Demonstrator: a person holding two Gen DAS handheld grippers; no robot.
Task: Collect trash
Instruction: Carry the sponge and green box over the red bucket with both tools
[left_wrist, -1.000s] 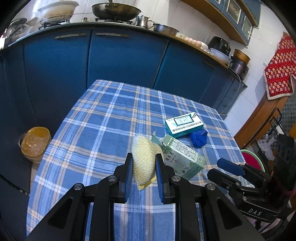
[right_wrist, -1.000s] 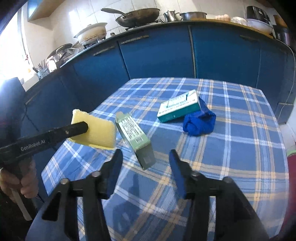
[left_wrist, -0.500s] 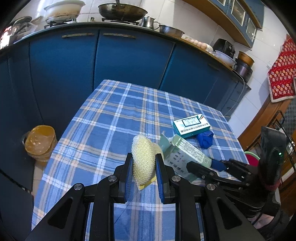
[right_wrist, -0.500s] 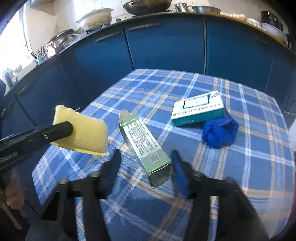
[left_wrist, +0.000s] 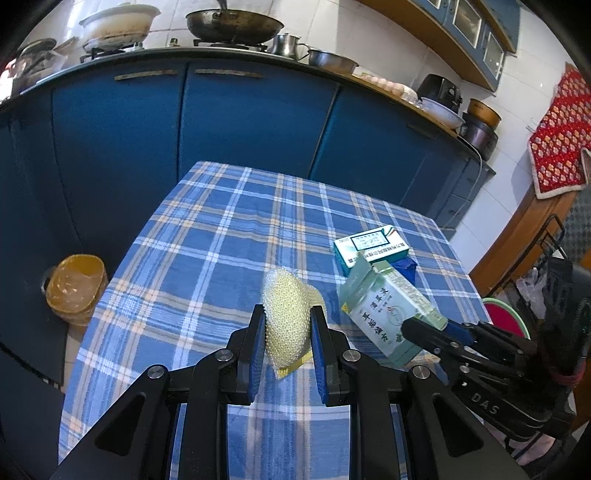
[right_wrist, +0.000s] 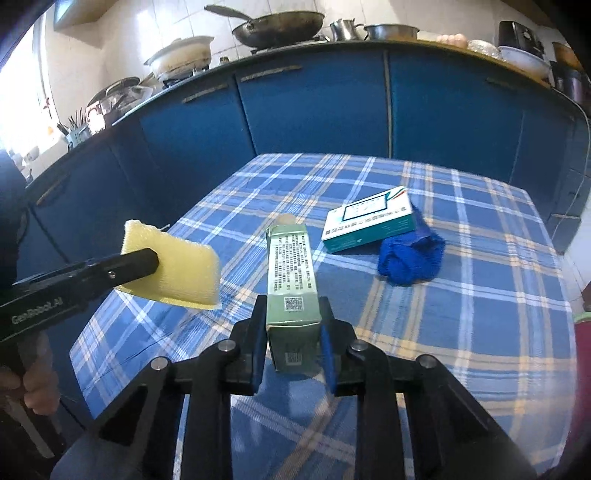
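My left gripper (left_wrist: 286, 314) is shut on a yellow sponge (left_wrist: 286, 325) held above the checked tablecloth; the sponge (right_wrist: 184, 273) also shows at the left of the right wrist view. A long green carton (right_wrist: 291, 266) lies in the middle of the table. My right gripper (right_wrist: 293, 310) is closing on its near end, and both pads touch its sides. In the left wrist view the carton (left_wrist: 384, 314) is tilted, with its open flap up. Behind it a teal-and-white box (right_wrist: 369, 221) rests against a crumpled blue cloth (right_wrist: 410, 262).
The blue plaid table (left_wrist: 221, 258) stands in front of blue kitchen cabinets (left_wrist: 251, 118). A brownish bucket (left_wrist: 74, 291) sits on the floor to the table's left. A red-and-green round thing (left_wrist: 506, 317) shows past the right edge. A hand (right_wrist: 33, 384) grips the left tool's handle.
My right gripper came forward around the green carton's near end and its jaws narrowed onto it. The left gripper kept still with the sponge.
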